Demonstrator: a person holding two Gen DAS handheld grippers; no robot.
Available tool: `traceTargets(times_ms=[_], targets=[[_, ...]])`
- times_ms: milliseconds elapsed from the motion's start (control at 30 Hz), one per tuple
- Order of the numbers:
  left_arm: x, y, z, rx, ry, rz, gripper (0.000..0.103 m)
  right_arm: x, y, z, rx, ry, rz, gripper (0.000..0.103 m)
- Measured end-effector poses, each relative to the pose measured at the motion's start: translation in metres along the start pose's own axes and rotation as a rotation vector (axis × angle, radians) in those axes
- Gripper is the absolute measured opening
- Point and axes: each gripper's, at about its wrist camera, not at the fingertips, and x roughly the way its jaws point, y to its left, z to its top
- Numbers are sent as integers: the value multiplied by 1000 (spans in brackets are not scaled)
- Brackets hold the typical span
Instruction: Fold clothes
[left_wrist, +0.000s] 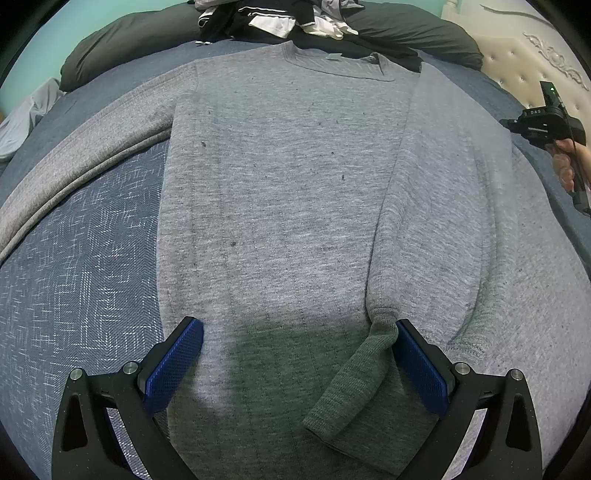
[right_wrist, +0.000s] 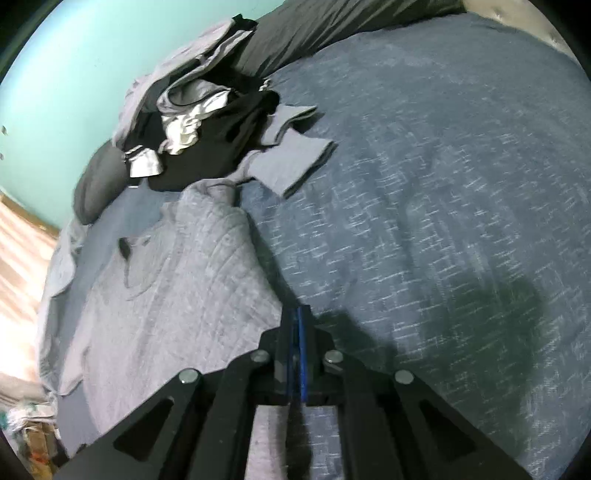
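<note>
One bed (left_wrist: 81, 258) under everything, blue-grey woven cover; same cover fills most of right wrist view (right_wrist: 443, 184). Dark grey pillows (left_wrist: 406, 33) along far edge, teal wall (left_wrist: 92, 18) behind, tufted cream headboard (left_wrist: 517, 74) far right.

Grey long-sleeve sweater (left_wrist: 277, 184) spread flat on bed, collar at far end, hem near the camera. One sleeve (left_wrist: 74, 166) out to the left across the cover; the other sleeve (left_wrist: 373, 314) folded in over the body, cuff end lying on the lower front. Same sweater in right wrist view (right_wrist: 177, 295), left of frame, blurred.

Pile of unfolded clothes (left_wrist: 280, 18), black, white and grey, just past the collar, against the pillows; also in right wrist view (right_wrist: 192, 129). Folded grey piece (right_wrist: 291, 162) beside that pile, on bare cover.

Left gripper (left_wrist: 299, 328) above sweater hem, jaws wide apart, nothing between the blue pads (left_wrist: 173, 365); right-hand pad right against the folded-in cuff, contact or not unclear.

Right gripper (right_wrist: 299, 314) at sweater's side edge, jaws together; fabric between the pads or not, cannot tell, view blurred. Visible from left wrist view (left_wrist: 546, 122) at far right, held in a hand (left_wrist: 569, 158).
</note>
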Motion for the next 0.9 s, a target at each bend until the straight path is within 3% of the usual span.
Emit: traceTargets(times_ms=[233, 400, 467, 533, 900], targets=[[0, 25, 6, 1, -1, 0, 103, 19, -6, -1, -11, 16, -32, 2], [1, 41, 11, 1, 0, 2, 103, -5, -17, -7, 58, -33, 14, 4], [1, 49, 13, 2, 0, 3, 103, -13, -21, -13, 72, -24, 28, 14], [1, 59, 15, 1, 0, 4, 103, -19, -22, -21, 72, 4, 42, 34], [2, 101, 27, 0, 0, 7, 103, 5, 9, -49, -99, 120, -38, 33]])
